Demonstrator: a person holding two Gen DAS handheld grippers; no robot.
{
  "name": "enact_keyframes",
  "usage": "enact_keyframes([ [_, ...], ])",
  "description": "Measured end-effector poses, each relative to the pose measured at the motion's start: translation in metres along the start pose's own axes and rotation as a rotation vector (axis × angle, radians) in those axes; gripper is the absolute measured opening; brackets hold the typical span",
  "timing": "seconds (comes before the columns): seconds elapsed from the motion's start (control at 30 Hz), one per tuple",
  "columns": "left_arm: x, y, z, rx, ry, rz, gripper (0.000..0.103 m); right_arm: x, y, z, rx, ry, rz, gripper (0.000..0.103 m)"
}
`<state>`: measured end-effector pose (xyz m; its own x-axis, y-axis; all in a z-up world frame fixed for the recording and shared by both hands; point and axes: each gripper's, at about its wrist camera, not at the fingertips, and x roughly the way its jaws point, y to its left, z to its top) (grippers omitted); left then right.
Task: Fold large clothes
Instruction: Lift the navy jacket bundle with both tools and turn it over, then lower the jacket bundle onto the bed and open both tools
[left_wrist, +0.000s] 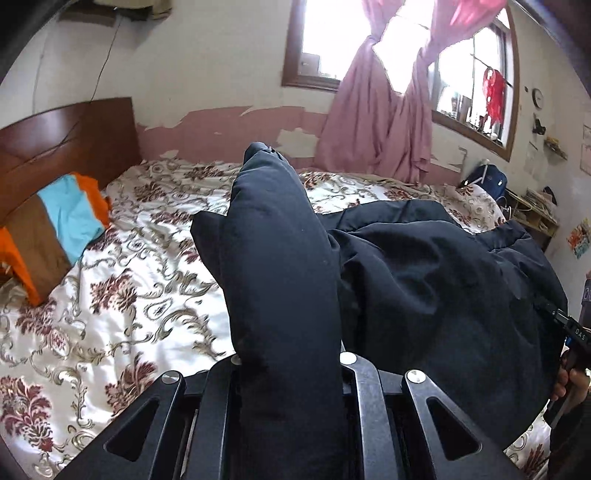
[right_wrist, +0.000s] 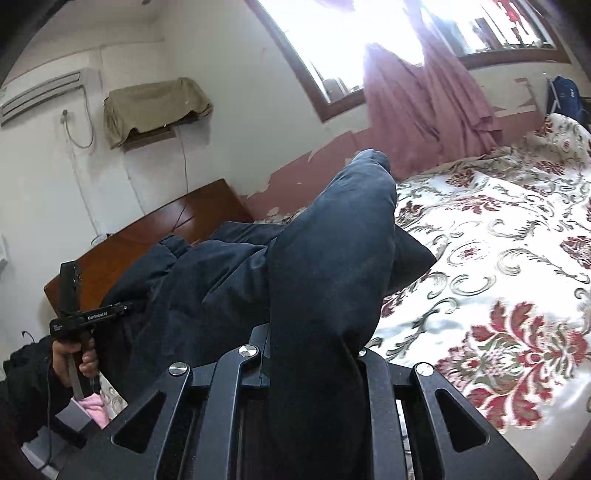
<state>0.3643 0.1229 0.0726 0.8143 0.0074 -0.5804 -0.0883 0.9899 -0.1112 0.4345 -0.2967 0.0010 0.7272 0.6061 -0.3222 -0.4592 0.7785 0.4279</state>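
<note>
A dark navy padded jacket (left_wrist: 424, 266) lies bunched on a bed covered with a white floral bedspread (left_wrist: 129, 266), and both claws hold folds of it raised off the bedding. In the left wrist view the left gripper (left_wrist: 291, 369) is clamped on a thick roll of the jacket's fabric, which fills the gap between its fingers and stands up and away toward the far wall. The rest of the garment spreads to the right of that roll, sagging over the bedspread. At the right edge of this view the right gripper (left_wrist: 565, 325) bites into the jacket's far-right edge, with the person's hand (left_wrist: 569, 384) around its handle.

In the right wrist view the right gripper is likewise closed on a padded fold of the jacket that rises between its fingers. The left gripper shows at the left of this view, its tip buried in the dark fabric.

At the head of the bed, to the left in the left wrist view, a wooden headboard (left_wrist: 70, 136) stands behind a folded blanket (left_wrist: 55, 229) striped orange, brown and light blue. Pink curtains (left_wrist: 376, 122) hang tied at a bright window (left_wrist: 332, 40) on the far wall.
</note>
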Motion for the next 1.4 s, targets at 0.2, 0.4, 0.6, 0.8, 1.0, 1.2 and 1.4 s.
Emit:
enact_keyframes([
  [0.2,0.030,0.021,-0.029,-0.042,0.038,0.002,0.015,0.024,-0.007,-0.013,0.006,0.068,-0.035,0.015],
  [0.4,0.045,0.046,-0.044,-0.110,0.066,-0.001,0.021,0.044,-0.028,-0.030,0.078,0.136,-0.117,0.021],
  [0.6,0.052,0.059,-0.053,-0.161,0.111,0.060,0.069,0.055,-0.030,-0.038,0.084,0.193,-0.213,0.043],
  [0.8,0.046,0.076,-0.064,-0.231,0.120,0.055,0.084,0.055,-0.022,-0.040,0.047,0.223,-0.318,0.078],
  [1.0,0.029,0.083,-0.071,-0.265,0.092,0.030,0.087,0.040,0.006,-0.041,-0.042,0.203,-0.384,0.091],
  [1.2,0.009,0.075,-0.072,-0.246,0.051,0.012,0.093,0.016,0.032,-0.044,-0.091,0.156,-0.443,0.093],
  [1.4,-0.015,0.053,-0.073,-0.179,0.002,0.009,0.097,-0.017,0.047,-0.047,-0.071,0.079,-0.462,0.095],
])
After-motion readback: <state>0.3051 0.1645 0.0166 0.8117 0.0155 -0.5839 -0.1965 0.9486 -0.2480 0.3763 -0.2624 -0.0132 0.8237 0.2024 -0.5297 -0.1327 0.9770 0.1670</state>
